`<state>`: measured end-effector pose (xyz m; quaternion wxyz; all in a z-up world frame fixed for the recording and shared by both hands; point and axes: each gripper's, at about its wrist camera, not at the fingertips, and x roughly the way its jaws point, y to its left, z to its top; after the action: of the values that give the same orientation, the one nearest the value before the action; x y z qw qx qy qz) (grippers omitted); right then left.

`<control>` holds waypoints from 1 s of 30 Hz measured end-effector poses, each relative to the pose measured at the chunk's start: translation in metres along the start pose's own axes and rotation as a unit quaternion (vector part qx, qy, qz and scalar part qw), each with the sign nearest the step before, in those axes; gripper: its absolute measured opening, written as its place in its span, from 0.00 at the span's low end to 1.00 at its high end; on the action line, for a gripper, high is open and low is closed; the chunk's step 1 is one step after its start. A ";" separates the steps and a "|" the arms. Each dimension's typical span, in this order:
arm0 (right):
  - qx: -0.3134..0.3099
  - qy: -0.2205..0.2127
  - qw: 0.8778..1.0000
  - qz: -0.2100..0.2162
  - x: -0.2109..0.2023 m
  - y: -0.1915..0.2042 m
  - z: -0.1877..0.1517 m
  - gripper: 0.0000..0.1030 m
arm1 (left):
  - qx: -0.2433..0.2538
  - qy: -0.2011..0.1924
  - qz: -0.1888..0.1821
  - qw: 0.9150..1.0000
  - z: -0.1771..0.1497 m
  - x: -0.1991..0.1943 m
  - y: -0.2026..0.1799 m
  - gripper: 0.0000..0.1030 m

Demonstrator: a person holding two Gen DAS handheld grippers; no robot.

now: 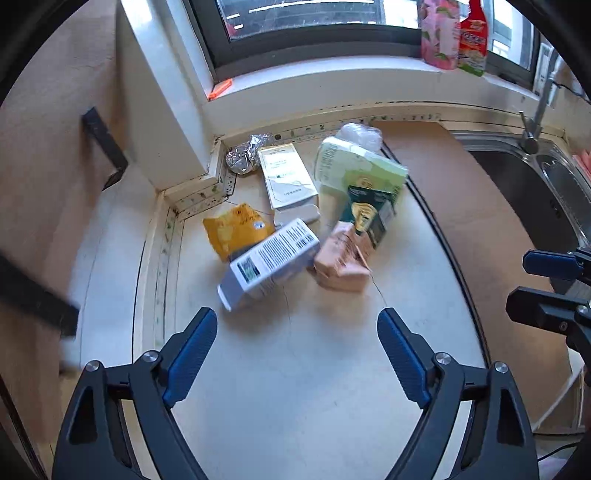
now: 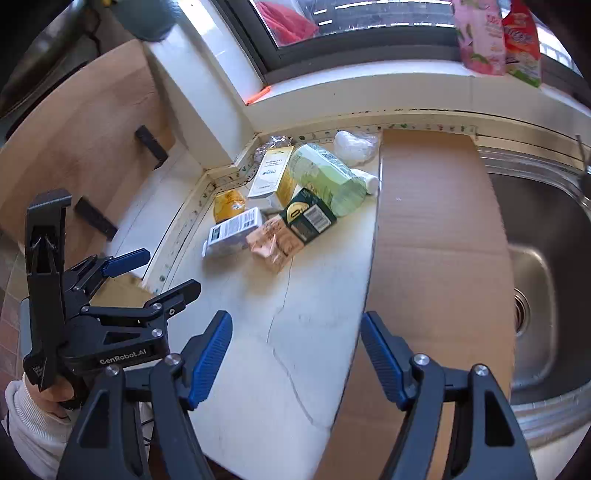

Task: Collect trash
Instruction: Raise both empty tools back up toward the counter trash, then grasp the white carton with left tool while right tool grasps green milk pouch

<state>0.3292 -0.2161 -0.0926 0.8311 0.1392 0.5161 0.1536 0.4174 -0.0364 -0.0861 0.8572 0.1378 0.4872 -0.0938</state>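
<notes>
The only writing I can read outright is "GenRobot.AI", printed in white on the black body of my left gripper as my right camera sees it; the trash carries barcodes, a QR-style square and lines of print too small for me to make out. My left gripper stands wide open with nothing between its blue pads, and my right gripper is also spread apart and empty; both hang above the counter, short of the pile. The trash sits bunched in the back corner of the pale countertop, under the window: a white box with a barcode lying tilted nearest me, a yellow packet behind it, a peach-coloured carton beside it, a dark green box leaning on that, a pale green pack, a cream booklet-like box, crumpled foil and a clear plastic wad. The counter has a thin crack running through it. A sheet of cardboard lies between the pile and a steel sink. On the window sill stand a pink pouch and a red-and-green one.
</notes>
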 end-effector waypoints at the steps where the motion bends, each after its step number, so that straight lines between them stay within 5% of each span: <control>1: 0.002 0.007 1.000 0.007 0.011 -0.003 0.010 0.70 | 0.001 0.006 -0.001 1.000 0.003 0.007 0.000 0.81; 9: 0.030 0.053 0.997 0.037 0.073 -0.017 0.059 0.70 | 0.009 0.064 0.001 0.998 0.031 0.070 0.022 0.68; 15: 0.063 0.086 0.993 0.047 0.109 -0.022 0.076 0.70 | 0.008 0.079 -0.003 0.997 0.042 0.090 0.032 0.67; 30: 0.072 0.113 0.989 0.058 0.127 -0.023 0.090 0.70 | 0.017 0.105 -0.031 0.994 0.061 0.120 0.040 0.67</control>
<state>0.4659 -0.1933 -0.1665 0.7452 0.2101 0.6070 0.1792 0.5394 -0.0218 -0.1544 0.7959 0.1458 0.5765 -0.1137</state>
